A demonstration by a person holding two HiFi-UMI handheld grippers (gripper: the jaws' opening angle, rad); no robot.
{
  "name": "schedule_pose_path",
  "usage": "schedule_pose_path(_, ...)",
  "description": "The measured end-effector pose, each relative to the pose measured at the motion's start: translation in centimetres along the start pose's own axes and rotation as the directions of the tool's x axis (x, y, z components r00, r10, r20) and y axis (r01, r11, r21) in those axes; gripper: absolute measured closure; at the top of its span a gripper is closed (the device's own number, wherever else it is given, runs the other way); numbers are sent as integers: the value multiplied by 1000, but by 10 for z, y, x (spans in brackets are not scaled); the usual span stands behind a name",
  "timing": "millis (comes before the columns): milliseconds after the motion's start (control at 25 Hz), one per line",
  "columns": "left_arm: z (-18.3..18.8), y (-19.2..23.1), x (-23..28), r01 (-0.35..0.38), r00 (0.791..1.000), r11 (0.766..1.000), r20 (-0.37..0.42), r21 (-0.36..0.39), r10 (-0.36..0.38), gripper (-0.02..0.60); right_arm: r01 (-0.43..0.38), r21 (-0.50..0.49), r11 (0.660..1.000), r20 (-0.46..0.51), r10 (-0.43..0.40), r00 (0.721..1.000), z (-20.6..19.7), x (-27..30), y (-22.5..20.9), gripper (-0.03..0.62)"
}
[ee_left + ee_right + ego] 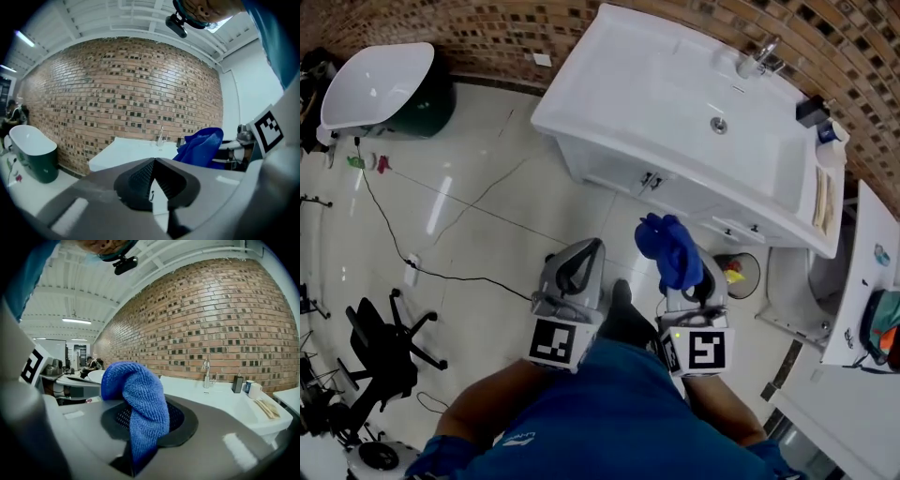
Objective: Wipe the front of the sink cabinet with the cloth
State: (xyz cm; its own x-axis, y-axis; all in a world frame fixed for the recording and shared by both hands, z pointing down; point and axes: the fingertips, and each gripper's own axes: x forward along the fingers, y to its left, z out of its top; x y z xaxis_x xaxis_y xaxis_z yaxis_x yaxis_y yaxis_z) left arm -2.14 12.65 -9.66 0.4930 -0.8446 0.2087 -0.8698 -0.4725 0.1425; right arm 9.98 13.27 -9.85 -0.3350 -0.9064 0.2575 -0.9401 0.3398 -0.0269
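The white sink cabinet point(675, 192) stands against the brick wall, its front with small handles facing me. My right gripper point(689, 281) is shut on a blue cloth point(668, 248) that bunches up above its jaws, a short way in front of the cabinet. The cloth point(136, 401) fills the middle of the right gripper view, and shows as a blue bundle point(200, 147) in the left gripper view. My left gripper point(578, 267) hangs beside it over the floor, jaws together with nothing between them. The basin top point(220, 399) lies ahead.
A faucet point(759, 54), a dark dispenser point(811, 111) and a cup point(831, 131) sit on the basin. A white bathtub on a green base point(380, 89) stands at far left. A cable point(441, 187) crosses the tiled floor. An office chair point(380, 352) is at lower left. A bin point(739, 274) stands by the cabinet.
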Motion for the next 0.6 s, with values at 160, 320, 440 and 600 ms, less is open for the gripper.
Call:
schedule_pose_path(160, -16, -42, -17, -30, 999, 998, -28, -51, 29, 577, -81, -16, 997, -17, 81, 997, -13, -26, 2, 507)
schedule_pose_path(320, -16, -42, -31, -79, 996, 997, -39, -25, 78, 577, -102, 16, 995, -18, 102, 995, -24, -51, 4, 507)
schedule_pose_path(440, -20, -55, -35, -58, 997, 998, -46, -7, 57, 577, -104, 48, 993, 7, 104, 995, -22, -60, 6, 507)
schedule_pose_path(600, -16, -64, -43, -37, 999, 999, -31, 11, 37, 576, -92, 72, 993, 24, 91, 996, -23, -70, 11, 507)
